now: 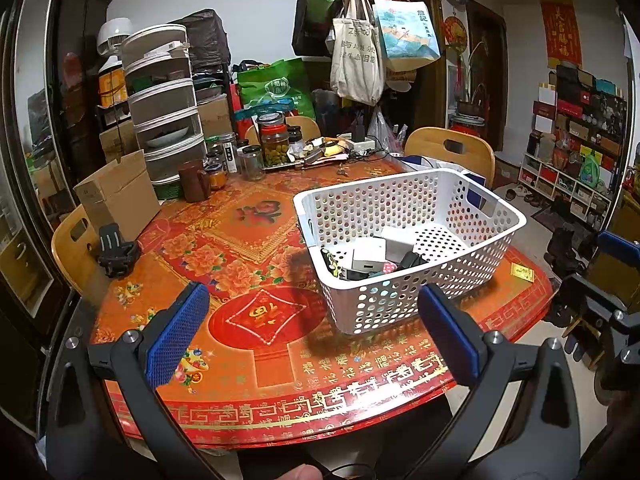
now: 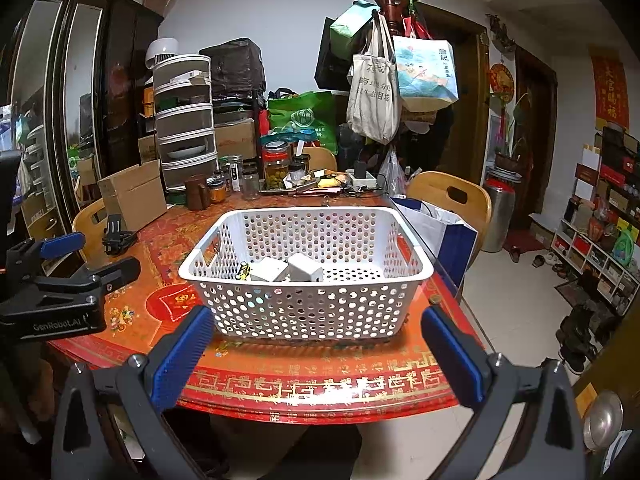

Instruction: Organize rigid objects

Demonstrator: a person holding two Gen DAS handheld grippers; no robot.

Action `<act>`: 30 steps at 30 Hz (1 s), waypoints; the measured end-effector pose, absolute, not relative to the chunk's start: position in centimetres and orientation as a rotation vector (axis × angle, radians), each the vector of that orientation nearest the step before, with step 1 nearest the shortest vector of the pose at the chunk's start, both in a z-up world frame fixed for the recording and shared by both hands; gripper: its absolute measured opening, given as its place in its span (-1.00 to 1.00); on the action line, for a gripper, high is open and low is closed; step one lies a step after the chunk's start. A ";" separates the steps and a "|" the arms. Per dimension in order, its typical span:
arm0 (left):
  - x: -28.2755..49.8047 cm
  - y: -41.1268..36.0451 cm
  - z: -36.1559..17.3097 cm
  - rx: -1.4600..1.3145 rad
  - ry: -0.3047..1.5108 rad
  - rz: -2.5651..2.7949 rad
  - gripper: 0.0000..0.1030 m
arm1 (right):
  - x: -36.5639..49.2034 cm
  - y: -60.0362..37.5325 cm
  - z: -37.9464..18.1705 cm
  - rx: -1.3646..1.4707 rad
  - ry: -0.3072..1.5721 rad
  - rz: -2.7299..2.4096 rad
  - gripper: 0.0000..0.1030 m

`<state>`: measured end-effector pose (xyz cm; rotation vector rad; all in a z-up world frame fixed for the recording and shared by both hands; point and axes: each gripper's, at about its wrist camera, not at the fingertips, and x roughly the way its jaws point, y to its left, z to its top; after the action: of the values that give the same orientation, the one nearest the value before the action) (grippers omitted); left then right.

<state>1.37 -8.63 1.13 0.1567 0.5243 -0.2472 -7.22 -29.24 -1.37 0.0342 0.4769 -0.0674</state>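
Note:
A white perforated basket point(image 1: 404, 312) stands on the red patterned table point(image 1: 248, 364); it also shows in the right wrist view point(image 2: 312, 312). Inside lie white boxes point(image 1: 368, 258), a yellow-black item point(image 1: 330, 260) and small dark pieces; the boxes show in the right wrist view point(image 2: 306, 266). My left gripper point(image 1: 312, 336) is open and empty, over the table's near edge, left of the basket. My right gripper point(image 2: 316, 354) is open and empty, just in front of the basket. A black clip holder point(image 1: 116, 252) stands at the table's left edge.
A cardboard box point(image 1: 116, 196), a brown mug point(image 1: 194, 181), jars point(image 1: 274, 140) and a stacked food cover point(image 1: 162, 108) crowd the table's far side. Wooden chairs point(image 1: 450, 150) stand around. A small yellow packet point(image 1: 522, 272) lies right of the basket. A white-blue paper bag point(image 2: 440, 228) stands beside the table.

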 end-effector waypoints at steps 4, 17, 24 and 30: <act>0.9 -8.7 1.3 0.163 0.525 -0.254 1.00 | -7.1 -29.1 -1.3 0.031 0.481 -0.070 1.00; 0.6 -9.1 1.3 0.165 0.520 -0.258 1.00 | -7.1 -28.9 -1.1 0.026 0.477 -0.064 1.00; 0.7 -9.3 1.4 0.163 0.524 -0.256 1.00 | -7.1 -28.8 -1.1 0.025 0.477 -0.065 1.00; 0.5 -9.4 1.2 0.166 0.524 -0.263 1.00 | -7.2 -28.7 -1.1 0.021 0.476 -0.063 1.00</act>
<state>0.51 -9.40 1.18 0.1656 0.5239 -0.2625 -7.16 -28.74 -1.09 0.0210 0.4760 -0.0625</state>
